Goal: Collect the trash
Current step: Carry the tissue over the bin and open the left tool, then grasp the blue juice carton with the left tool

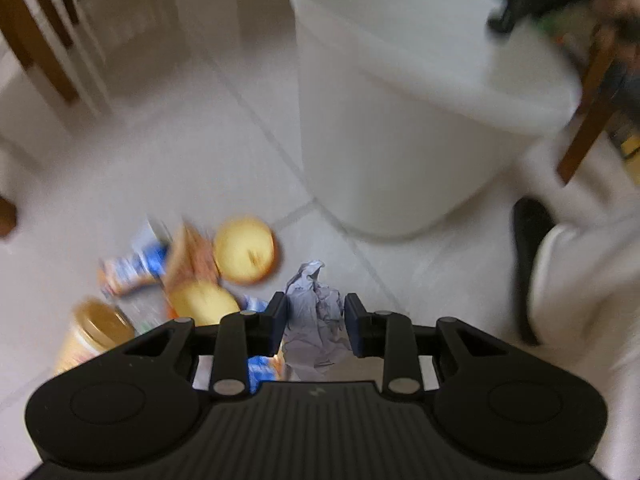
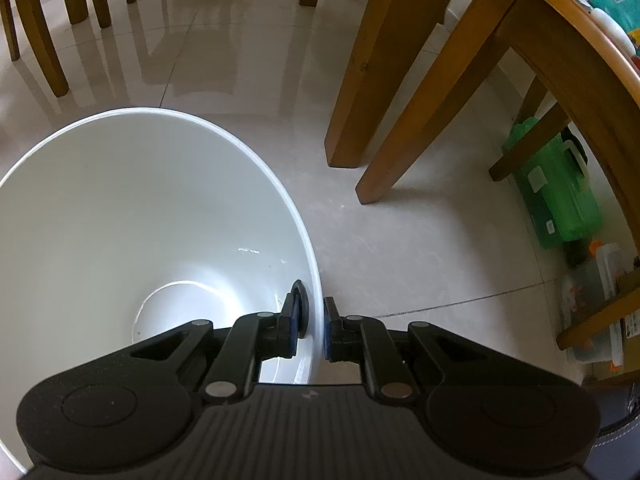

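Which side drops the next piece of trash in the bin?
Left. Its tongs are shut on the crumpled paper, near the white bin. The right tongs are clamped on the bin's rim, so they're occupied.

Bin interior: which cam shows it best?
Right wrist. It looks straight down into the white bin, showing the bare bottom, while the right claw pinches the rim. Left wrist shows only the blurred outer wall and rim.
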Motion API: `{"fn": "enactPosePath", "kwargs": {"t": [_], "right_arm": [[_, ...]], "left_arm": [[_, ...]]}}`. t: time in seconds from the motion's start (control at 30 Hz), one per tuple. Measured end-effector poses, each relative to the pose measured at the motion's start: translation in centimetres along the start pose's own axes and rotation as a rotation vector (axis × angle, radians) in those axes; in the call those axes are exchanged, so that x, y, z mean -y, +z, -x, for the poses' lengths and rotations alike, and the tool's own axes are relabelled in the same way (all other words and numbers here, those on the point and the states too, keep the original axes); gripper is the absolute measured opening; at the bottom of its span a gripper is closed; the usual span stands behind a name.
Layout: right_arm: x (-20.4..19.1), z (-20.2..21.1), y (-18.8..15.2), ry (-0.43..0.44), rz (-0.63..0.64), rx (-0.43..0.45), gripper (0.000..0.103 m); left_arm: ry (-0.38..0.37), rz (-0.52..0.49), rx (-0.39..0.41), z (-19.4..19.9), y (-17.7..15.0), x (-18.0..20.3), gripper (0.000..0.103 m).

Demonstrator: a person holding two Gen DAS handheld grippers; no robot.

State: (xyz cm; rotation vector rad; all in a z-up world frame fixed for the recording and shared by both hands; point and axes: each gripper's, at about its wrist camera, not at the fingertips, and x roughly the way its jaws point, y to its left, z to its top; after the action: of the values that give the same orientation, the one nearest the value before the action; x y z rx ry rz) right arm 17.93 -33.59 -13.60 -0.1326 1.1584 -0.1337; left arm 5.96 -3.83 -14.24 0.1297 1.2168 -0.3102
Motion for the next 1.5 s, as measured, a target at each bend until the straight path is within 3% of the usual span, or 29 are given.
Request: {"fn": "enactPosePath", "kwargs": {"t": [0.17,0.33,0.37,0.4,0.47,0.67,0.83,1.1,1.33,1.5], "right_arm": [[0.1,0.0,0.0,-0.002,-0.011,-0.005,0.014],[0.0,0.2,0.0,-0.001,-0.009,-0.005,0.014],[0.0,0.2,0.0,0.000,-0.011,-0.006,0.014],[0.0,0.2,0.0,0.001,-0.011,-0.006,0.014],[0.1,0.2,0.0,0.001,-0.011,-0.006,0.014],[-0.1,0.2,0.0,0.003,-0.014,-0.009,0.014],[-0.4,0.1,0.0,0.000,-0.014,-0.007,0.014],[-0.8,-0.1,0.1,-0.004,-0.010,-0.008,0.014],[-1.1,-0.2,0.2,-0.010,-0.001,-0.005,0.015],[-1.3,-0.2,0.3,-0.015,0.005,-0.002,0.015]], "left_arm": [[-0.022,-0.078,0.104,6.8,6.3,1.5,0.030],[-0.095,-0.141,0.217,9.3,11.0,4.6,0.039],[-0.101,-0.144,0.232,9.3,11.6,5.0,0.055],[-0.095,-0.138,0.240,9.1,11.9,5.3,0.079],[-0.084,-0.133,0.277,8.9,11.9,5.7,0.089],[-0.018,-0.092,0.279,7.2,9.1,4.0,0.089],[0.032,-0.018,0.252,4.8,4.4,1.4,0.089],[0.050,0.162,0.113,-3.8,-3.7,-0.9,0.088],[0.142,0.184,0.027,-11.4,-8.6,-1.4,0.083],[0.179,0.186,0.007,-14.1,-9.5,-2.0,0.081]]}}
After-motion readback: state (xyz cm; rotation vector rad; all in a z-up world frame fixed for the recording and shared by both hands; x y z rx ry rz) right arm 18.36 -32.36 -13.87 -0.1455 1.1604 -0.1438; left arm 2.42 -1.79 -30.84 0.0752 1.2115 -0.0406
